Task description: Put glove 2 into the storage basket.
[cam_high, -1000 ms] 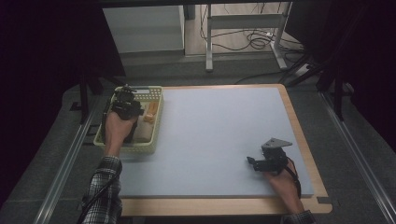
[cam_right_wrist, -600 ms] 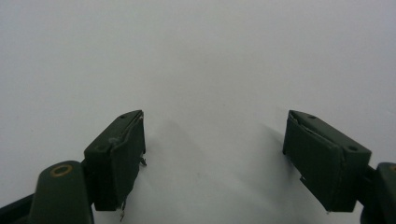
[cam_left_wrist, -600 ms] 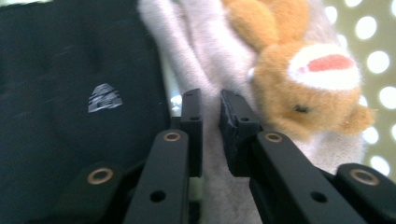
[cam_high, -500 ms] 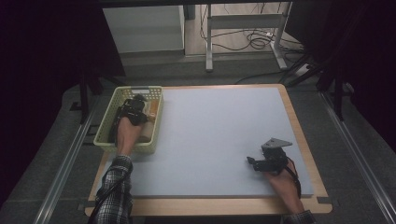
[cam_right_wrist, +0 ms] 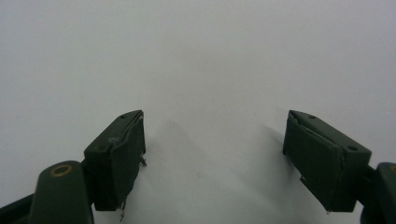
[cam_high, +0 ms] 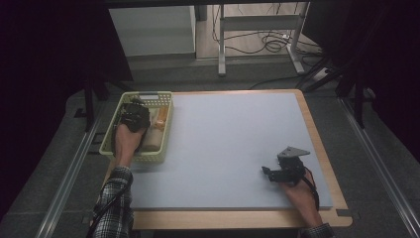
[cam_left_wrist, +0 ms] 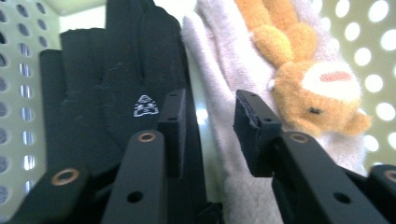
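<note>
My left gripper [cam_high: 132, 115] is down inside a yellow-green perforated basket [cam_high: 148, 94] at the table's left. In the left gripper view its jaws [cam_left_wrist: 205, 126] stand open a little apart. They straddle the seam between a black glove [cam_left_wrist: 116, 88] on the left and a cream-white glove [cam_left_wrist: 219, 84]. An orange plush toy [cam_left_wrist: 308, 74] lies on the white glove, to the right; in the high view the plush toy [cam_high: 159, 121] sits beside my hand. My right gripper [cam_high: 267, 173] rests low at the front right, wide open [cam_right_wrist: 215, 154] over bare mat, holding nothing.
A pale blue-grey mat [cam_high: 233, 134] covers the wooden table [cam_high: 322, 148]. The basket's perforated walls [cam_left_wrist: 18, 70] close in on both sides of the left gripper. Behind the table are a white cabinet [cam_high: 148, 29] and a metal stand with cables [cam_high: 257, 29].
My left hand has shifted within the basket, from its far end toward its middle and lower onto the gloves. The right gripper has stayed put.
</note>
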Tool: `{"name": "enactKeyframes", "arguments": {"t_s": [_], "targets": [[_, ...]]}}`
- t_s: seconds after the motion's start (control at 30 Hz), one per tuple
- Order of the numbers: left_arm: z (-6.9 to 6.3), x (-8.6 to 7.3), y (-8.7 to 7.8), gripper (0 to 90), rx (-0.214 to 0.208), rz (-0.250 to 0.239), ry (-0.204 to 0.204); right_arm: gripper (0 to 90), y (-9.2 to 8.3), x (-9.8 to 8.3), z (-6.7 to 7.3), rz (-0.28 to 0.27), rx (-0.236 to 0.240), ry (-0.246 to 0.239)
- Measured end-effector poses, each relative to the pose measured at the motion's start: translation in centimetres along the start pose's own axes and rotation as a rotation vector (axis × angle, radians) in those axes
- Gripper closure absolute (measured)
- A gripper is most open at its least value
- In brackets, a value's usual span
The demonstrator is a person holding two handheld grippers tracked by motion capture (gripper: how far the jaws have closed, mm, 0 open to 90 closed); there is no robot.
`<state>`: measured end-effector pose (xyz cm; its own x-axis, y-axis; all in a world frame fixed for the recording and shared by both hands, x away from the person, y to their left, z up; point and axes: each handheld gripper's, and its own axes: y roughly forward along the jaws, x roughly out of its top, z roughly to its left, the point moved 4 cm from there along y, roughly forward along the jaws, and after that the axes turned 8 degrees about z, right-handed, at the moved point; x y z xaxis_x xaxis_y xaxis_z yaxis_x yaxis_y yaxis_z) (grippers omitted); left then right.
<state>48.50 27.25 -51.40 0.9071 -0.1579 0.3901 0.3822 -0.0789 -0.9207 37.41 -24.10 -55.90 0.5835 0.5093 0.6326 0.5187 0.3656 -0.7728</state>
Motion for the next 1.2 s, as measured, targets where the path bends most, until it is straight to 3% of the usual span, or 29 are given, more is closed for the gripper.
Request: {"name": "enactKeyframes", "arguments": {"t_s": [0.53, 0.73, 1.03, 1.1, 1.2], "targets": [[1.3, -1.7, -2.6, 40.4, -0.092, -0.092, 0.01, 20.7, 0.0, 0.0, 0.0, 0.0, -0.001, -0.001], [1.4, -2.3, -3.3, 28.1, -0.096, -0.139, 0.021, 20.7, 0.0, 0.0, 0.0, -0.001, -0.001, -0.001], [1.1, -3.1, -4.2, 16.4, -0.153, -0.176, 0.032, 20.7, 0.0, 0.0, 0.0, -0.001, -0.002, -0.002], [1.0, -3.3, -4.3, 12.1, -0.16, -0.174, 0.044, 20.6, 0.0, 0.0, 0.0, -0.001, -0.002, -0.002], [0.3, -3.6, -4.7, 8.3, -0.163, -0.178, 0.093, 20.5, 0.0, 0.0, 0.0, -0.001, -0.003, -0.002]]}}
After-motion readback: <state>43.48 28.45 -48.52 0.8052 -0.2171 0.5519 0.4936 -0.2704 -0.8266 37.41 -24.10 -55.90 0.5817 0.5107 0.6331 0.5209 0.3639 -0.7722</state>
